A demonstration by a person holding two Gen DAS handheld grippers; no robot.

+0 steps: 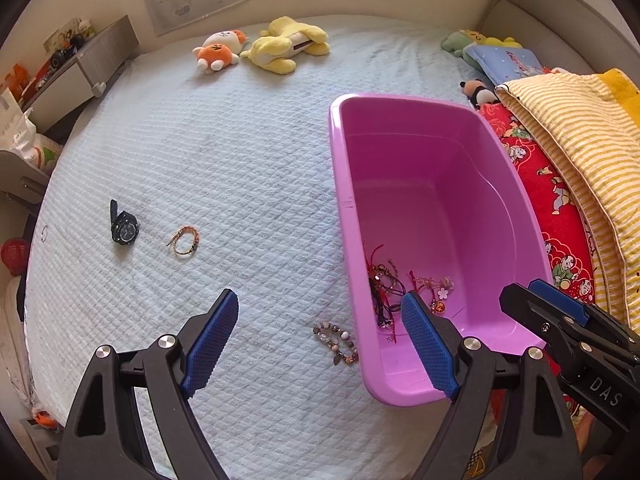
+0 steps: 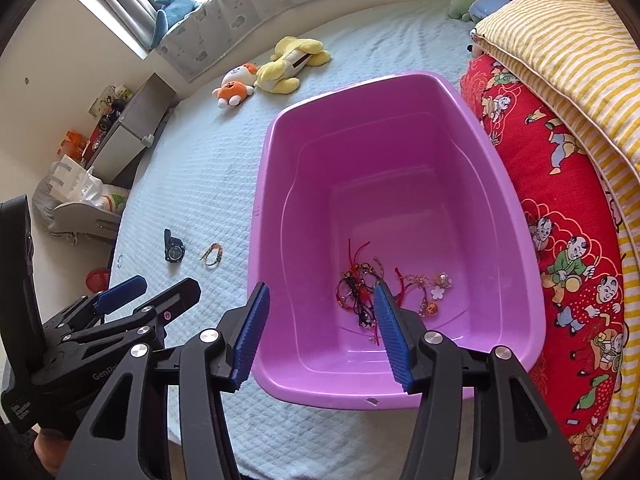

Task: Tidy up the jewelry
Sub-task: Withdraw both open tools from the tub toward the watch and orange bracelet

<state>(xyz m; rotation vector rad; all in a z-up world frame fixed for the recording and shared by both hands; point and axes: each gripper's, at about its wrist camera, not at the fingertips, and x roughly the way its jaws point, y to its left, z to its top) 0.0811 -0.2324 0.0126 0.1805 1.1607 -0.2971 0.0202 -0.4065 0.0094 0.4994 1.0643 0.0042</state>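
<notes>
A pink plastic bin [image 1: 344, 216] [image 2: 272, 184] stands on the pale quilted bed and holds a tangle of red and dark cord bracelets [image 1: 380, 284] [image 2: 360, 288] and a charm bracelet [image 2: 432, 288]. On the bed lie a beaded bracelet [image 1: 336, 340] by the bin's near left corner, an orange cord bracelet [image 1: 185, 240] [image 2: 212, 255] and a black watch [image 1: 123, 226] [image 2: 173, 249]. My left gripper [image 1: 320, 320] is open and empty above the beaded bracelet. My right gripper [image 2: 320, 320] is open and empty over the bin's near rim.
Plush toys [image 1: 260, 46] lie at the far side of the bed. A red printed pillow [image 2: 560, 240] and a striped yellow quilt [image 2: 560, 40] press against the bin's right side. A small ring [image 1: 44, 233] lies near the bed's left edge, by a bedside shelf [image 1: 80, 68].
</notes>
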